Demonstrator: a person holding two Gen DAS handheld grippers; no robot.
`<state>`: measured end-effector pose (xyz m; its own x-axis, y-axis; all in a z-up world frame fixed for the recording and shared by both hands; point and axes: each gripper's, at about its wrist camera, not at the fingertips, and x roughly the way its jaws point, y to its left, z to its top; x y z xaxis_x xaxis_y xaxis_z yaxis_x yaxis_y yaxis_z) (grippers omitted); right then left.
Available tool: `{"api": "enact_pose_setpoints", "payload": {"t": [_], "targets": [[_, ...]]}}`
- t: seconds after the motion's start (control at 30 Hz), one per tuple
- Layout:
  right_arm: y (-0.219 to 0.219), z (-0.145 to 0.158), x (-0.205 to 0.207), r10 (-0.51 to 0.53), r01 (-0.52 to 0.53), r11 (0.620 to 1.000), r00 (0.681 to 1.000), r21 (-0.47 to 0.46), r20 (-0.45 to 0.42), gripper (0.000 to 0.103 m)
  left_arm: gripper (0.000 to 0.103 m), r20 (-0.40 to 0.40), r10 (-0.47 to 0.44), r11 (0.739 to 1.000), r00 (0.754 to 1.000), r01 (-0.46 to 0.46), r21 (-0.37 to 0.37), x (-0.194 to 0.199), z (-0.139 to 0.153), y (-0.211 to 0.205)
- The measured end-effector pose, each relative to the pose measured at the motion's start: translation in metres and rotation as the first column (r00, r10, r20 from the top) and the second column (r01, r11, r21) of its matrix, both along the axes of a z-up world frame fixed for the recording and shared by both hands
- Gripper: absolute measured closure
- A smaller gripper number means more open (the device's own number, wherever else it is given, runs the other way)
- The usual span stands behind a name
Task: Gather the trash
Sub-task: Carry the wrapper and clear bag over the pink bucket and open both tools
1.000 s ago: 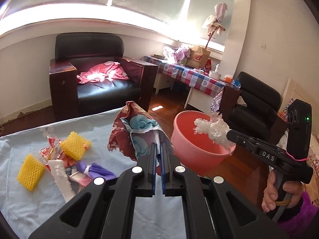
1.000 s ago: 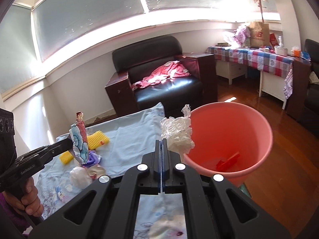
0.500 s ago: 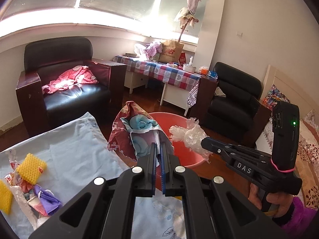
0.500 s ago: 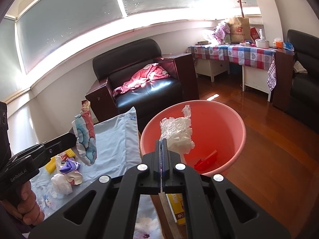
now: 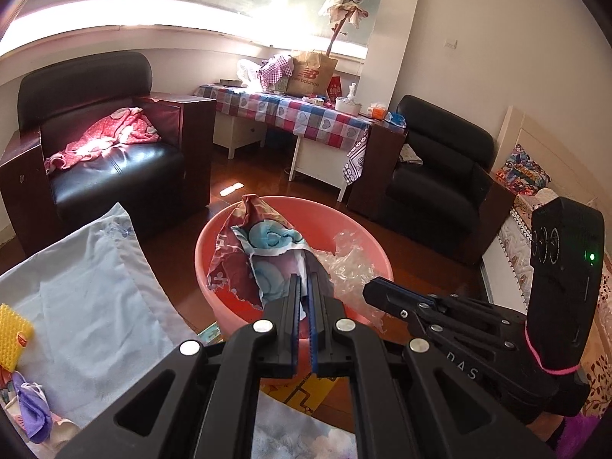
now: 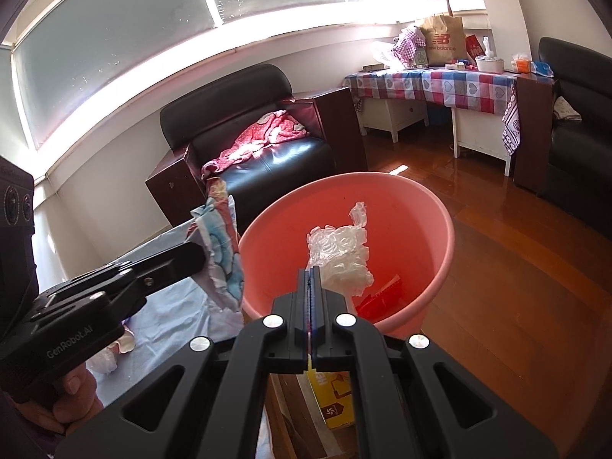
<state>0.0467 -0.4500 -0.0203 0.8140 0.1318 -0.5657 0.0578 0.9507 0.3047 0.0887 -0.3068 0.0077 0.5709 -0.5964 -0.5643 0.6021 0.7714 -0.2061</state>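
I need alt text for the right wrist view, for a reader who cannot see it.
The right gripper, shut on crumpled clear plastic, holds it above a pink bucket. At left, the left gripper holds a printed wrapper beside the bucket's rim.

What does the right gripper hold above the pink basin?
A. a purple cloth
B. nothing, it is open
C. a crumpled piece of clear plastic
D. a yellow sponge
C: in the right wrist view the right gripper is shut on the crumpled clear plastic, which sticks up from its tips over the pink basin.
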Motion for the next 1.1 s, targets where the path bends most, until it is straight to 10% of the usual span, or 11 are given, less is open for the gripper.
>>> {"api": "enact_pose_setpoints", "payload": {"t": [0.37,0.53,0.9,1.1], "targets": [[-0.002,-0.010,0.006,-0.010,0.010,1.000,1.000,0.004,-0.022,0.102,0.098,-0.060,0.008,1.000,0.998,-0.006,0.029,0.016,-0.022,-0.016],[-0.002,-0.012,0.008,-0.013,0.013,1.000,0.999,-0.005,-0.030,0.102,0.074,-0.040,0.023,0.999,0.999,-0.022,0.029,0.014,-0.021,-0.013],[-0.003,-0.015,0.013,-0.022,0.021,1.000,0.998,-0.013,-0.064,0.101,0.060,-0.011,0.027,1.000,1.000,-0.027,-0.006,0.000,-0.003,0.001],[0.003,-0.007,0.005,-0.025,0.024,0.999,0.999,-0.021,-0.044,0.072,0.053,0.000,0.038,0.999,0.999,-0.038,-0.027,-0.013,0.006,0.014]]}}
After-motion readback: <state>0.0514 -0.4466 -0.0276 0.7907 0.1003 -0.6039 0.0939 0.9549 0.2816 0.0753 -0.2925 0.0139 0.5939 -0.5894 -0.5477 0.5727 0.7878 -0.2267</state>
